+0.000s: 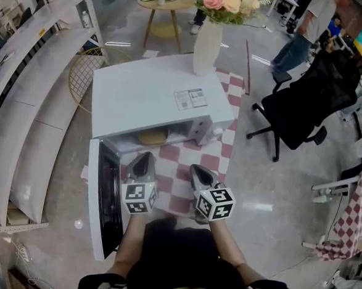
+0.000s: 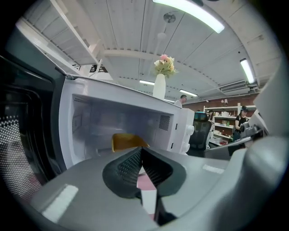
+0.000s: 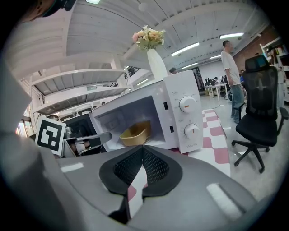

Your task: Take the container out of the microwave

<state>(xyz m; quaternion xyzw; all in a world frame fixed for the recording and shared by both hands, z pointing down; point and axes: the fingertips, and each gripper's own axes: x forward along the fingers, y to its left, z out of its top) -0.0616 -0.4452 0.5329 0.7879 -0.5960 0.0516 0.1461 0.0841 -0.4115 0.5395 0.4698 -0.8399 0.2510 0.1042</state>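
A white microwave (image 1: pixel 150 101) stands on a red-and-white checked cloth, its door (image 1: pixel 103 197) swung wide open to the left. Inside sits a yellow container (image 1: pixel 152 136), also seen in the left gripper view (image 2: pixel 128 141) and the right gripper view (image 3: pixel 135 133). My left gripper (image 1: pixel 144 160) is shut and empty, in front of the cavity's mouth. My right gripper (image 1: pixel 199 172) is shut too, tips meeting, a little right of the opening. Both are short of the container and touch nothing.
A white vase of flowers (image 1: pixel 208 44) stands on the microwave's top. A black office chair (image 1: pixel 307 103) is to the right, and curved white shelving (image 1: pixel 24 93) runs along the left. The control panel with two knobs (image 3: pixel 187 117) is right of the cavity. A person (image 3: pixel 232 72) stands far behind.
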